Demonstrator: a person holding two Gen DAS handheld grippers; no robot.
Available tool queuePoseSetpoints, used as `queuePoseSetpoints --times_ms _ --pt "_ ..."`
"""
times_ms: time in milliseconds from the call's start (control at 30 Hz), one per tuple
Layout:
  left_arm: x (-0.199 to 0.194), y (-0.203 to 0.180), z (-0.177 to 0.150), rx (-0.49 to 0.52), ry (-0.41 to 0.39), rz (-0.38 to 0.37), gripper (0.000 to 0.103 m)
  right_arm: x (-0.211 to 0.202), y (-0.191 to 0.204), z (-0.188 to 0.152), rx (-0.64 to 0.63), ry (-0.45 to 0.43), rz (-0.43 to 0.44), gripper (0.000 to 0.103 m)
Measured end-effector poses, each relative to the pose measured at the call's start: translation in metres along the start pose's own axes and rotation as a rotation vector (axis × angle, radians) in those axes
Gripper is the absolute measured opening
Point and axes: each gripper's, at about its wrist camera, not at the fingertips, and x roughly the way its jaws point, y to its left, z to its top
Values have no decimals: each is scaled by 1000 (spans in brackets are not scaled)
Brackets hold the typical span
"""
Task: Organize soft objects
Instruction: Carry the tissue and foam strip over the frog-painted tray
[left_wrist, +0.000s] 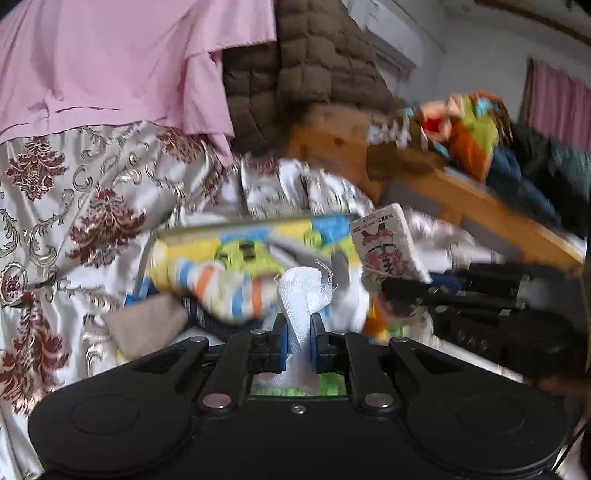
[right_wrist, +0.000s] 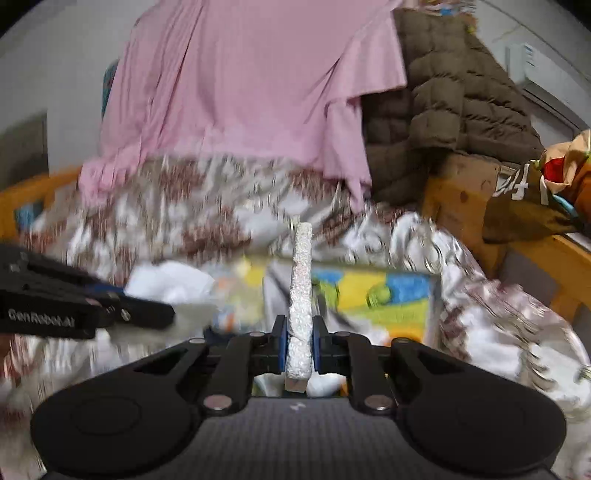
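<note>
My left gripper (left_wrist: 298, 328) is shut on a white gauze cloth (left_wrist: 301, 295) that sticks up between its fingers. My right gripper (right_wrist: 299, 332) is shut on a thin white foam pad (right_wrist: 301, 291), seen edge-on; in the left wrist view its printed red-and-white face (left_wrist: 388, 247) shows, held by the right gripper (left_wrist: 402, 291). Both hover over a colourful cartoon box (left_wrist: 258, 251) lying on the bed; it also shows in the right wrist view (right_wrist: 376, 295). The left gripper (right_wrist: 147, 314) with its white cloth (right_wrist: 173, 288) enters the right wrist view from the left.
A floral satin bedspread (left_wrist: 74, 206) covers the bed. A pink sheet (left_wrist: 110, 55) and a brown quilted jacket (left_wrist: 303, 59) hang behind. A beige pouch (left_wrist: 147, 325) lies by the box. A wooden bed frame (left_wrist: 480, 206) with bright clothing (left_wrist: 469, 125) runs on the right.
</note>
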Motion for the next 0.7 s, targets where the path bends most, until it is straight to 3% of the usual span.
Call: queuePoseSetpoints --times_ms 267,467,700 --pt "36 19 55 -122 -66 4 12 42 -21 31 107 -71 -2 15" --pt "84 30 81 -171 -37 17 12 70 -33 32 166 -69 -47 15" --pt "125 42 80 -235 17 17 13 93 -44 33 196 -53 -76 15"
